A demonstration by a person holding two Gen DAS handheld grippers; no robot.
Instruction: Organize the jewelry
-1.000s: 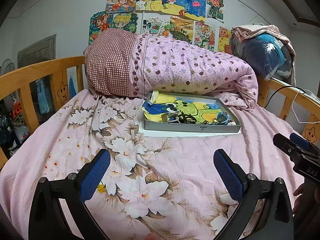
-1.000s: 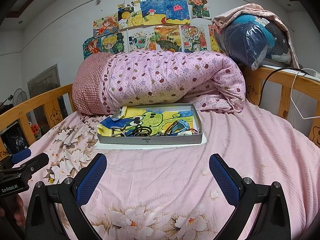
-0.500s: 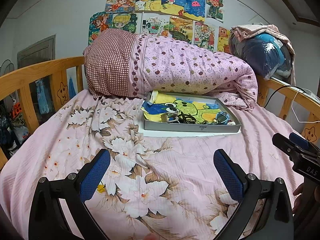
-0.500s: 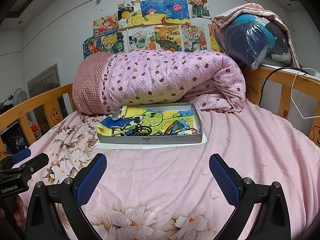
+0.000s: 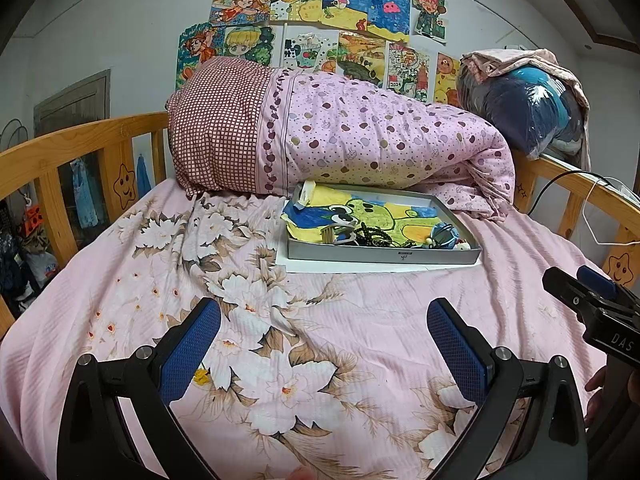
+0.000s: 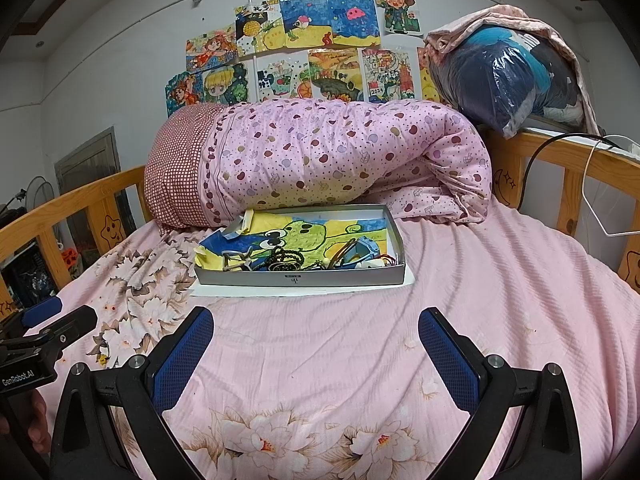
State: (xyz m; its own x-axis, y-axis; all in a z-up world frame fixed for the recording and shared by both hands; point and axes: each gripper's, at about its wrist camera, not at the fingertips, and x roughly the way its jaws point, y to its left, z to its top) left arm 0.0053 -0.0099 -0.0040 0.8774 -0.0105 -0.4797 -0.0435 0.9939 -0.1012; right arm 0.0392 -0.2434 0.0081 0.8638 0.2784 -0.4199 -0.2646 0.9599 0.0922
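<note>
A shallow grey tray [image 5: 384, 255] [image 6: 300, 279] lies on the bed ahead of both grippers, lined with a bright cartoon drawing. Along its near edge sits a tangle of jewelry [image 5: 372, 236] [image 6: 288, 260]: a dark bead string, a metal piece, bangles and a blue item [image 6: 362, 250]. My left gripper [image 5: 324, 344] is open, low over the flowered sheet, well short of the tray. My right gripper [image 6: 316, 346] is open too, with nothing between its blue pads, also short of the tray. Each gripper shows at the edge of the other's view.
A rolled pink dotted quilt [image 5: 360, 140] lies just behind the tray. Wooden bed rails [image 5: 80, 148] [image 6: 560, 156] run along both sides. A plastic-wrapped bundle [image 6: 508, 76] rests on the right rail, with cables [image 6: 592, 200] beside it. White paper [image 6: 304, 290] lies under the tray.
</note>
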